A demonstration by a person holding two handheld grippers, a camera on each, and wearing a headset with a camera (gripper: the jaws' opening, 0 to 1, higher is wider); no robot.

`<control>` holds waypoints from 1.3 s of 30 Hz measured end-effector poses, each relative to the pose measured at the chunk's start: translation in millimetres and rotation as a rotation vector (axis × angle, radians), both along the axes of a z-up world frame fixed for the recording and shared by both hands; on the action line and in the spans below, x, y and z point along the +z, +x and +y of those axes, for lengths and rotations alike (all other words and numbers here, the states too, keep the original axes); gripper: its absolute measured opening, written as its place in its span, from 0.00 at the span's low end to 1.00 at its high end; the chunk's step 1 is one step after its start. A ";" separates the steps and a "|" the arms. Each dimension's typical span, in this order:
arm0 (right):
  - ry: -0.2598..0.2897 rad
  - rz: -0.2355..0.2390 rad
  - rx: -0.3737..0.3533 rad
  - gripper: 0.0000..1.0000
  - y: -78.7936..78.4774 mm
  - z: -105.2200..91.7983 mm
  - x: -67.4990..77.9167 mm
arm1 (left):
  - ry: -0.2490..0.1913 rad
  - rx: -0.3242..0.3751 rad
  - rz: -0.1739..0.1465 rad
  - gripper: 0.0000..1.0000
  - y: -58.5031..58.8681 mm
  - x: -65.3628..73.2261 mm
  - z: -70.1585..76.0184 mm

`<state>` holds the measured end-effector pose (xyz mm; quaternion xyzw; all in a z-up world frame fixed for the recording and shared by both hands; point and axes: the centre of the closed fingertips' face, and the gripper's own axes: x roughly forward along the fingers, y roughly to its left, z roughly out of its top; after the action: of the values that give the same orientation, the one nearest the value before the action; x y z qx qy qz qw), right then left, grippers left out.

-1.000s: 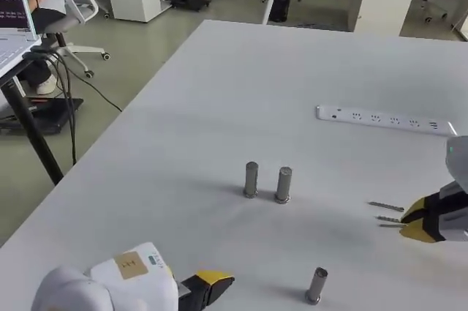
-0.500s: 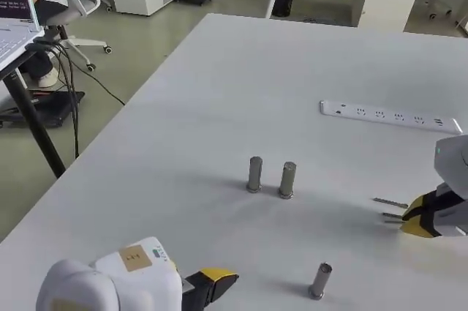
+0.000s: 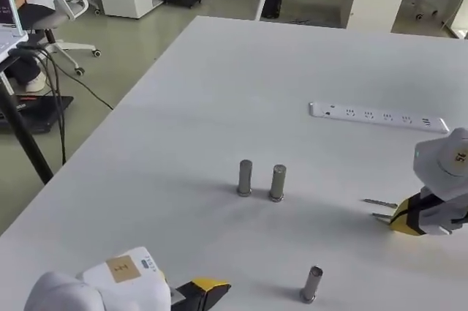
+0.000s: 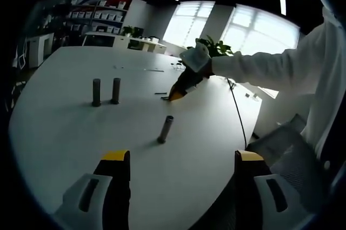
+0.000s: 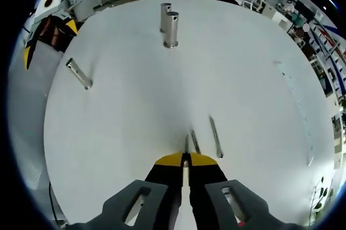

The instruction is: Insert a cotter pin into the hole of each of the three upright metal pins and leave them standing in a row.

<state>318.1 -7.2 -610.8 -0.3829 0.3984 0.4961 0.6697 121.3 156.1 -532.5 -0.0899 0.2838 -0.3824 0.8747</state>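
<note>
While the left tongs (image 4: 182,157) gape empty, the right tongs (image 5: 185,159) pinch a cotter pin (image 5: 186,143).

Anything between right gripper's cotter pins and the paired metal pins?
Nothing visible: bare table lies between the cotter pins at the right gripper and the two metal pins; the third pin stands aside.

The table (image 3: 219,91) is smooth, matt white. The three pins (image 3: 245,178) are dull grey metal with a soft sheen, the cotter pins (image 3: 379,203) thin bare metal. The fingers (image 5: 170,159) are black plastic with yellow tips. The far power strip (image 3: 376,117) is white plastic.
</note>
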 end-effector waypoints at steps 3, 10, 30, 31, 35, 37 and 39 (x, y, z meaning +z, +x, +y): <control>-0.006 0.004 -0.027 0.00 0.9 0.3 0.1 | 0.003 0.002 0.004 0.77 2.7 -1.4 0.5; -0.029 -0.009 -0.036 0.00 1.7 0.0 0.3 | 0.006 0.000 -0.001 0.76 5.3 1.3 1.3; 0.112 -0.148 -0.078 0.00 -13.9 -10.9 62.1 | 0.019 -0.032 -0.025 0.71 5.6 15.4 -11.4; 0.124 -0.160 -0.081 0.00 -15.4 -11.3 66.3 | 0.016 -0.029 -0.028 0.69 6.5 17.4 -11.8; 0.199 -0.224 -0.086 0.00 -25.6 -9.3 89.4 | 0.004 -0.027 -0.038 0.68 9.7 24.9 -14.3; 0.246 -0.246 -0.068 0.00 -33.9 -4.3 101.0 | 0.001 -0.030 -0.041 0.67 11.6 27.2 -15.6; 0.272 -0.270 -0.064 0.00 -42.7 -2.4 111.7 | 0.000 -0.023 -0.043 0.66 14.1 28.7 -16.4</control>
<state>275.4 -9.5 -499.1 -0.3392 0.2464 0.4679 0.7780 135.4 139.8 -503.8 -0.0783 0.2660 -0.3942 0.8762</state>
